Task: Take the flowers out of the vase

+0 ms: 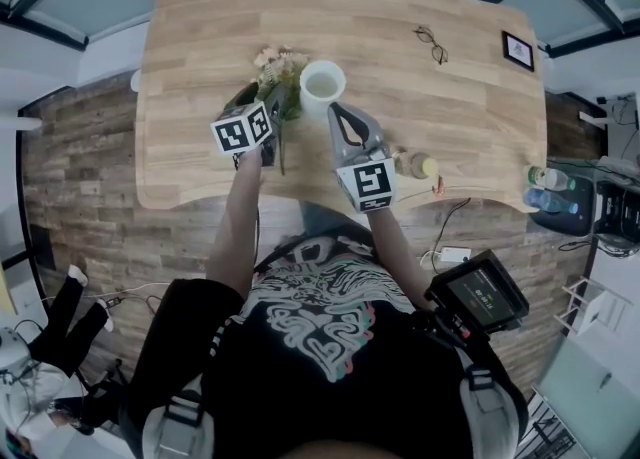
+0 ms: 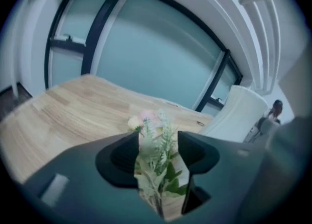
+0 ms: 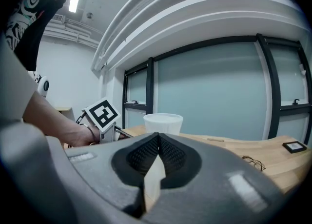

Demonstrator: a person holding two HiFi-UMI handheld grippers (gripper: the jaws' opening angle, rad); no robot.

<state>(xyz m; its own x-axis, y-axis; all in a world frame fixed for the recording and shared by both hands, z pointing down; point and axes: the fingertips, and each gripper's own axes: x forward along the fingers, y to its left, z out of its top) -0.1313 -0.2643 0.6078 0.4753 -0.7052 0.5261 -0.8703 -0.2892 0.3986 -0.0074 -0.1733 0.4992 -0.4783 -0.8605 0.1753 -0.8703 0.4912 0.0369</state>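
A bunch of pale flowers [image 1: 277, 72] with green leaves lies on the wooden table [image 1: 200, 27], its stems pointing toward the near edge, just left of the white vase [image 1: 322, 84]. My left gripper [image 1: 262, 105] is over the stems, open. In the left gripper view the flowers [image 2: 156, 154] show between the spread jaws of the left gripper [image 2: 157, 137], and the pads do not press on them. The vase [image 2: 236, 115] stands to the right. My right gripper [image 1: 337, 110] is shut and empty just before the vase [image 3: 163, 123]; its jaws meet in the right gripper [image 3: 157, 142] view.
A pair of glasses [image 1: 431, 44] and a small black framed card [image 1: 517, 50] lie at the table's far right. A small bottle [image 1: 415, 164] lies near the front edge, right of my right hand. Water bottles [image 1: 548, 179] stand beyond the table's right end.
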